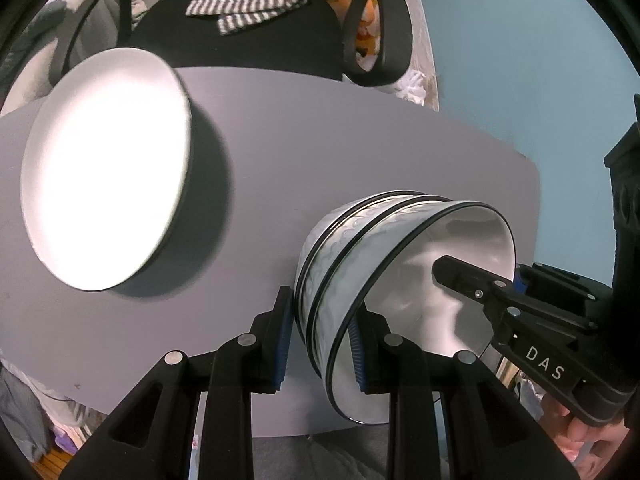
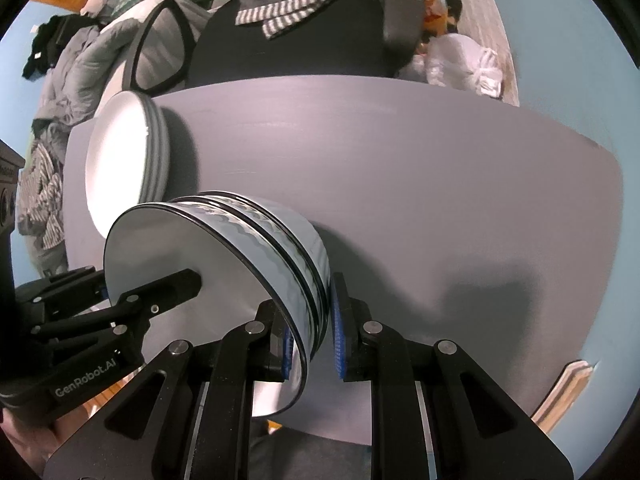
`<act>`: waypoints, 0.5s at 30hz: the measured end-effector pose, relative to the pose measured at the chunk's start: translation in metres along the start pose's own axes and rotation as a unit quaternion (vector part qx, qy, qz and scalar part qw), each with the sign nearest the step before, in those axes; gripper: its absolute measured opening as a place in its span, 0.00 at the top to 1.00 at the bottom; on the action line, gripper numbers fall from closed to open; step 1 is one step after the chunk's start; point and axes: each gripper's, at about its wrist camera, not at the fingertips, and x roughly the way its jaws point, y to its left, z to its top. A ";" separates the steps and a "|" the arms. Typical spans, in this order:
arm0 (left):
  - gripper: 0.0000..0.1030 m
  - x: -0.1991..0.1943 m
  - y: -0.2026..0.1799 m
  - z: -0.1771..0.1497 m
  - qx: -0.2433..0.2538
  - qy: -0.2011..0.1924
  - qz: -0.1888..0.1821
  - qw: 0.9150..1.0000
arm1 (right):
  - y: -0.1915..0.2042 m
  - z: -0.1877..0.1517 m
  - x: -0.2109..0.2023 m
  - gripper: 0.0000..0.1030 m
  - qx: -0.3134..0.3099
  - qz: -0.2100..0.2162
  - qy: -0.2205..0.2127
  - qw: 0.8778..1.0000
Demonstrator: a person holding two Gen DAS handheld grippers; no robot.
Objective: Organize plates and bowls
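Three nested bowls (image 1: 400,280) sit between my two claws, and I'll go through the left wrist view first. My left gripper (image 1: 320,344) straddles the near wall of the stack, one blue pad on the outside and the other inside the top bowl; the fingers stand either side of the rims, but I cannot tell whether the pads are pressing or just bracketing them. My right gripper (image 1: 472,284) reaches in from the right, one black finger lying inside the top bowl. The stack stands near the table's (image 1: 360,140) front edge, towards its right side, while the plates (image 1: 104,168) rest well apart, towards the far left corner. In the right wrist view, my right gripper (image 2: 310,344) also brackets the bowl stack (image 2: 224,252), one pad inside, one outside, fairly close together though a gap shows beside the outer pad, so I cannot say it is clamped. The left gripper (image 2: 160,292) enters from the left with a finger across the bowl's mouth. The plate stack (image 2: 120,160) shows several rims, lying by the far left edge. I judge the bowls are gathered and the step in hand is settling or shifting that stack. Next calls for an even grip from both sides, keeping the stack level so that nothing slips.
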 end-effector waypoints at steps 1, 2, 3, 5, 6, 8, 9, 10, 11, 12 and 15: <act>0.75 -0.004 0.004 -0.001 -0.002 -0.003 0.000 1.000 | 0.003 0.000 -0.001 0.84 -0.002 -0.001 -0.001 1.000; 0.75 -0.008 0.008 -0.001 -0.002 -0.005 0.000 1.000 | 0.010 0.002 -0.002 0.84 -0.004 -0.003 -0.002 1.000; 0.75 -0.013 0.012 -0.002 -0.004 -0.008 -0.001 1.000 | 0.014 0.003 -0.002 0.84 -0.006 -0.004 -0.003 1.000; 0.75 -0.020 0.019 -0.002 -0.006 -0.013 -0.002 1.000 | 0.022 0.006 -0.003 0.84 -0.009 -0.005 -0.005 1.000; 0.75 -0.025 0.023 -0.002 -0.007 -0.016 -0.003 1.000 | 0.028 0.009 -0.004 0.84 -0.012 -0.005 -0.005 1.000; 0.75 -0.033 0.032 -0.001 -0.011 -0.021 -0.005 1.000 | 0.039 0.012 -0.004 0.84 -0.016 -0.006 -0.007 1.000; 0.75 -0.038 0.038 -0.001 -0.013 -0.023 -0.006 1.000 | 0.044 0.014 -0.005 0.84 -0.018 -0.006 -0.009 1.000; 0.75 -0.042 0.043 -0.001 -0.015 -0.025 -0.007 1.000 | 0.050 0.015 -0.006 0.84 -0.022 -0.008 -0.010 1.000; 0.75 -0.045 0.046 -0.001 -0.017 -0.027 -0.006 0.999 | 0.056 0.016 -0.006 0.84 -0.025 -0.008 -0.011 1.000; 0.75 -0.048 0.049 -0.001 -0.018 -0.029 -0.005 0.999 | 0.060 0.018 -0.006 0.84 -0.027 -0.008 -0.012 1.000; 0.75 -0.059 0.065 0.000 -0.023 -0.037 -0.003 0.999 | 0.074 0.026 -0.006 0.84 -0.035 -0.009 -0.013 0.999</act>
